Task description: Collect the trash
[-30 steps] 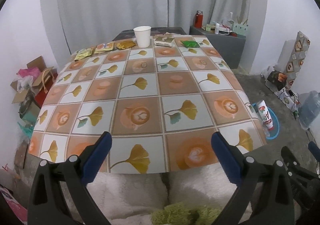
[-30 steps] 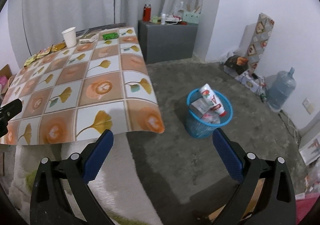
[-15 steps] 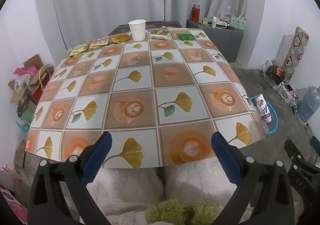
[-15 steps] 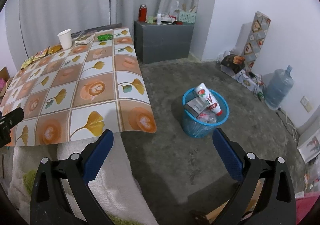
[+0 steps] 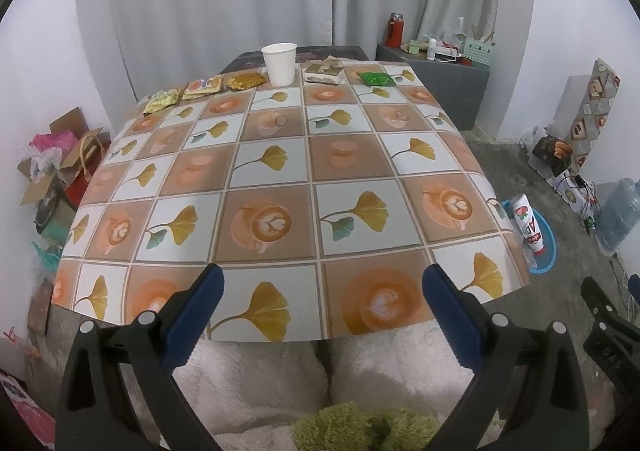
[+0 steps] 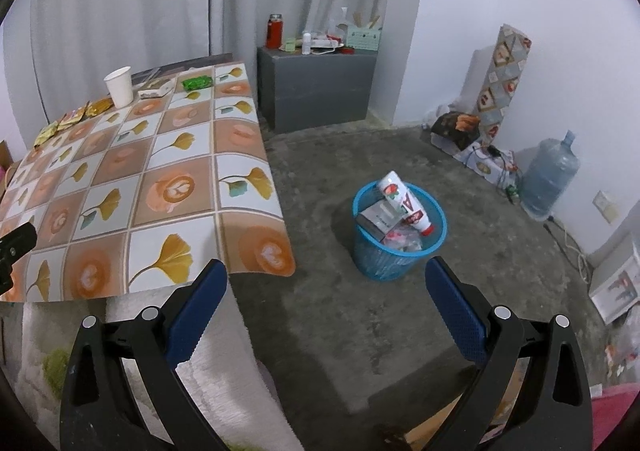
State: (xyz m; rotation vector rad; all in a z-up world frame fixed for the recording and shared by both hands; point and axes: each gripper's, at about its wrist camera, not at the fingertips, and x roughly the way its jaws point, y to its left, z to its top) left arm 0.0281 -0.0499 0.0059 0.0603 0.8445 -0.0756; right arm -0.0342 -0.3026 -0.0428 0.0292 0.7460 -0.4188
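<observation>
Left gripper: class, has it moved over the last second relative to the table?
Yes. The left gripper has gone forward over the table: its blue fingertips now overlap the near edge, and the paper cup looks closer.

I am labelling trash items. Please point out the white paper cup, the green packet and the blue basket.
white paper cup [image 5: 279,65], left wrist view, front wall.
green packet [image 5: 375,78], left wrist view, top face.
blue basket [image 6: 384,259], right wrist view, outer mesh wall.

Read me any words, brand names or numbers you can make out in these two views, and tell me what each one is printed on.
"AD": large red letters on the white bottle in the blue basket; the rest is cut off.
Snack packets on the table: printing too blurred to read.
Green packet: too small to read.
Paper cup: no text visible.
</observation>
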